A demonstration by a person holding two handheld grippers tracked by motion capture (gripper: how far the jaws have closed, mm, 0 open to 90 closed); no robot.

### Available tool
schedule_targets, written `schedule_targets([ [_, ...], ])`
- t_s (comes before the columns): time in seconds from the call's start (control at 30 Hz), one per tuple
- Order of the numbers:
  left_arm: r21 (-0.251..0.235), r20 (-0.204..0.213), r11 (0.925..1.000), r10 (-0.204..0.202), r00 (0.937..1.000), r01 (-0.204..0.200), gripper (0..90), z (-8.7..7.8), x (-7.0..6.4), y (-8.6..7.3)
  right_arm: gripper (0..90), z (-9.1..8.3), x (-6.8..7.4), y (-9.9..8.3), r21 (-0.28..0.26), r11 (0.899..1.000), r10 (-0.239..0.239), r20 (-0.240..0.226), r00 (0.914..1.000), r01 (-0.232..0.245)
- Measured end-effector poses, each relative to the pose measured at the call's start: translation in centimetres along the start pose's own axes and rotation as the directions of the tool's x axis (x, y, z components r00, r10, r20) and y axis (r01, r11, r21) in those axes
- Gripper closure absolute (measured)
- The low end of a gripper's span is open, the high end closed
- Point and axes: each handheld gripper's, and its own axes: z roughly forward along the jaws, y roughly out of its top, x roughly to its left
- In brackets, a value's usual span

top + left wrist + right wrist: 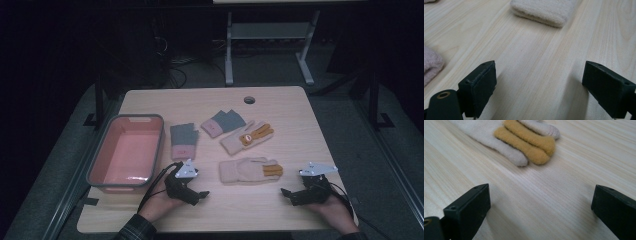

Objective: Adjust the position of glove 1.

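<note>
Scene: wooden desk [280, 207] seen from above, a person's two hands each holding a gripper at its near edge.
Left gripper: left gripper [202, 194] sits low over the desk near the front, jaws spread wide with bare wood between them, holding nothing; it points toward the cuff end of the near glove.
Right gripper: right gripper [285, 192] hovers at the front right, jaws likewise wide apart and empty, aimed at the fingertips of the near glove.
Near glove: cream glove [249, 170] lies flat on the desk between the two grippers and a little beyond them, its cuff toward the left gripper, its mustard-coloured fingers toward the right gripper; neither gripper touches it. In the left gripper view the cuff [544, 11] lies ahead of the jaws; in the right gripper view the fingertips [531, 143] lie ahead of the jaws.
Far glove: second cream glove [247, 136] with mustard fingers lies farther back, set at an angle.
Mitts: two grey-and-pink fingerless mitts, one [183, 141] just right of the bin, the other [222, 122] behind it, touching the far glove.
Bin: pink bin [97, 162] with a grey rim stands at the desk's left side, beside the left gripper.
</note>
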Motion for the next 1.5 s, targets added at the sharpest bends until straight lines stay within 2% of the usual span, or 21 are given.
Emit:
schedule_targets([
  [0.23, -0.002, -0.017, 0.9999, -0.014, 0.9998, 0.014, 11.3, 0.0, -0.2, 0.0, 2.1, 0.0, 0.0, 0.0, -0.001, 1.0, -0.001, -0.001, 1.0, 0.001],
  [0.5, -0.001, -0.015, 0.9999, -0.013, 0.9998, 0.013, 11.3, 0.0, -0.1, 0.0, 2.2, 0.1, 0.1, 0.1, 0.005, 1.0, 0.009, -0.002, 1.0, -0.009],
  [0.63, -0.001, -0.012, 0.9999, -0.013, 0.9998, 0.013, 11.4, 0.0, -0.1, 0.0, 6.2, 0.1, 0.1, 0.4, 0.008, 1.0, 0.004, -0.007, 1.0, -0.003],
  [0.7, 0.0, -0.012, 0.9999, -0.012, 0.9998, 0.012, 11.4, 0.0, -0.1, 0.0, 7.8, 0.0, 0.2, 0.5, 0.013, 1.0, 0.02, -0.01, 0.9998, -0.02],
  [0.77, 0.0, -0.011, 0.9999, -0.012, 0.9999, 0.012, 11.4, 0.0, -0.1, 0.0, 13.4, -0.2, 0.3, 0.5, 0.009, 1.0, 0.024, -0.019, 0.9995, -0.024],
  [0.9, -0.001, -0.01, 0.9999, -0.01, 0.9999, 0.01, 11.3, 0.0, -0.1, 0.0, 15.8, -0.5, 0.2, 0.7, 0.03, 0.999, 0.042, -0.021, 0.9989, -0.042],
  [0.93, -0.001, -0.01, 0.9999, -0.011, 0.9999, 0.011, 11.3, 0.0, -0.1, 0.0, 17.2, -0.6, 0.2, 0.8, 0.034, 0.998, 0.056, -0.021, 0.9982, -0.056],
  [1.1, 0.002, -0.01, 1.0, 0.003, 0.9999, -0.003, 11.3, 0.0, 0.1, 0.0, 30.5, -0.8, -0.2, 1.8, 0.012, 0.998, 0.069, -0.048, 0.9964, -0.069],
  [1.3, -0.001, -0.009, 1.0, -0.002, 1.0, 0.002, 11.3, 0.0, 0.0, 0.0, 47.8, -0.5, 0.1, 2.9, 0.016, 0.998, 0.062, -0.097, 0.9934, -0.061],
  [1.37, -0.002, -0.009, 1.0, -0.004, 1.0, 0.004, 11.3, 0.0, 0.0, 0.0, 50.7, -0.4, 0.3, 3.2, 0.011, 0.999, 0.05, -0.099, 0.9938, -0.049],
  [1.43, -0.003, -0.009, 1.0, 0.0, 1.0, 0.0, 11.3, 0.1, 0.1, 0.1, 57.7, -0.3, 0.7, 3.6, 0.008, 0.999, 0.043, -0.113, 0.9927, -0.042],
  [1.47, -0.002, -0.009, 1.0, 0.0, 1.0, 0.0, 11.3, 0.1, 0.1, 0.1, 57.7, -0.3, 0.7, 3.6, 0.008, 0.999, 0.043, -0.113, 0.9927, -0.042],
  [1.5, -0.001, -0.009, 1.0, 0.001, 1.0, -0.001, 11.3, 0.1, 0.1, 0.1, 62.7, -0.3, 0.9, 3.8, 0.003, 0.999, 0.035, -0.12, 0.9921, -0.035],
])
